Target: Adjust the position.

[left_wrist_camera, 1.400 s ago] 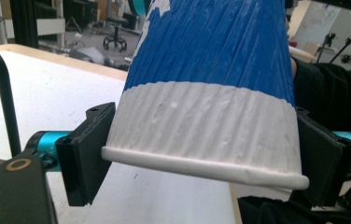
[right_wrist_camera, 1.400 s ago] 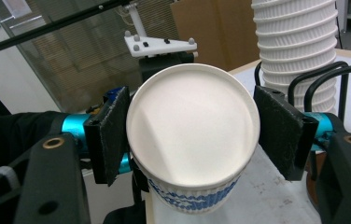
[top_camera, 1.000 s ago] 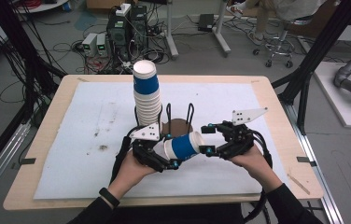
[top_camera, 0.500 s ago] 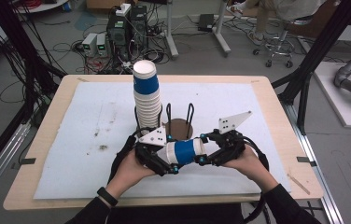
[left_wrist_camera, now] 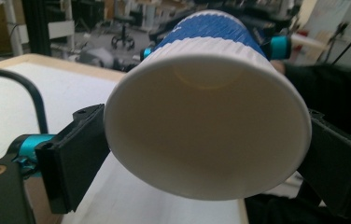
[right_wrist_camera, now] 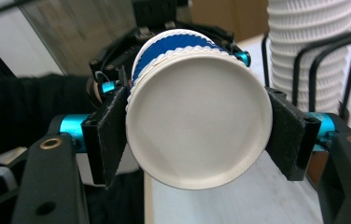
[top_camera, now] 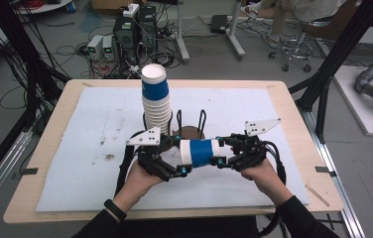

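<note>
- The table (top_camera: 50, 163) is a pale wooden rectangle, and a white, slightly stained mat (top_camera: 95, 129) covers most of its top, leaving a wood rim at every edge.
- A tall stack of cups (top_camera: 155, 99) stands upright near the middle of the mat, a little toward the far edge; its walls are ribbed white paper and the top cup carries a blue band.
- The stack sits in a black wire holder (top_camera: 190, 121) of thin bent loops over a round brown base.
- The single cup (top_camera: 200, 152) lies on its side above the mat toward the near edge, just in front of the holder, held between the two grippers; it is a tapered paper cup with a ribbed white wall, a blue band and a smooth white inside.
- The left gripper (top_camera: 172, 156) stands at the cup's wide mouth; its flat black pads (left_wrist_camera: 73, 156) flank the rolled rim, and the jaws have just been opening, so they stand wide with the rim between them, with no clear press.
- The right gripper (top_camera: 222, 150) clamps the cup's narrow base end, its felt-like black pads (right_wrist_camera: 110, 135) pressing both sides of the round flat bottom.
</note>
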The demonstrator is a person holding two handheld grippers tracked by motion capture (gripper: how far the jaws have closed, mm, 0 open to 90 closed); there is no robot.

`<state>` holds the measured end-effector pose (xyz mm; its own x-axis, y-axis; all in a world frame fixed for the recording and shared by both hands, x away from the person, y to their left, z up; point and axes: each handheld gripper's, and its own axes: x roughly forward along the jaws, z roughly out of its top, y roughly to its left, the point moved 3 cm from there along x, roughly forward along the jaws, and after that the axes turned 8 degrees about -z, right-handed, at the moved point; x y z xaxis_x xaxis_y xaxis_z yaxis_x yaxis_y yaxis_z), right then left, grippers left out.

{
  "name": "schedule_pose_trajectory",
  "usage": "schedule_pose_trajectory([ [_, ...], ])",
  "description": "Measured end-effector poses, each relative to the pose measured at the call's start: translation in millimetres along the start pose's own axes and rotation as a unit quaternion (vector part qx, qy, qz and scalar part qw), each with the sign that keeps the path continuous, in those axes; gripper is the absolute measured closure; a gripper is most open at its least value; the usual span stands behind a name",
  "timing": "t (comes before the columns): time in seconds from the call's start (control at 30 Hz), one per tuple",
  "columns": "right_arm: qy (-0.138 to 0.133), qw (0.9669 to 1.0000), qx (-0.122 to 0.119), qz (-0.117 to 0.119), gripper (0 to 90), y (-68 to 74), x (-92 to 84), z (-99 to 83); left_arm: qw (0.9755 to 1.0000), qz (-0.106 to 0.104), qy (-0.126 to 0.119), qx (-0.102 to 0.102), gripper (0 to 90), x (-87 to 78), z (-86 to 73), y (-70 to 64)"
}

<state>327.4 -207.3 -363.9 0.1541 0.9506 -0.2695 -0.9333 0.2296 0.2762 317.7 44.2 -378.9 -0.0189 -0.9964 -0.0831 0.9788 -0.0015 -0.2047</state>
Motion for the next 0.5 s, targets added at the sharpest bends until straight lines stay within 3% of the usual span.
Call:
schedule_pose_trajectory([
  [0.17, -0.007, 1.0, 0.001, 0.0, 30.3, 1.0, 3.0, -2.4, 1.0, -0.006, -0.007, 0.0, 10.3, -2.0, 1.7, -1.2],
  [0.23, -0.005, 1.0, 0.002, 0.006, 30.3, 2.2, 4.9, -3.5, 1.0, -0.003, -0.002, 0.0, 14.6, -2.6, 1.7, -1.5],
  [0.5, -0.006, 1.0, 0.003, 0.006, 30.4, 1.0, 6.9, -5.6, 1.0, -0.003, 0.007, 0.001, 17.9, -5.1, 3.2, -0.8],
])
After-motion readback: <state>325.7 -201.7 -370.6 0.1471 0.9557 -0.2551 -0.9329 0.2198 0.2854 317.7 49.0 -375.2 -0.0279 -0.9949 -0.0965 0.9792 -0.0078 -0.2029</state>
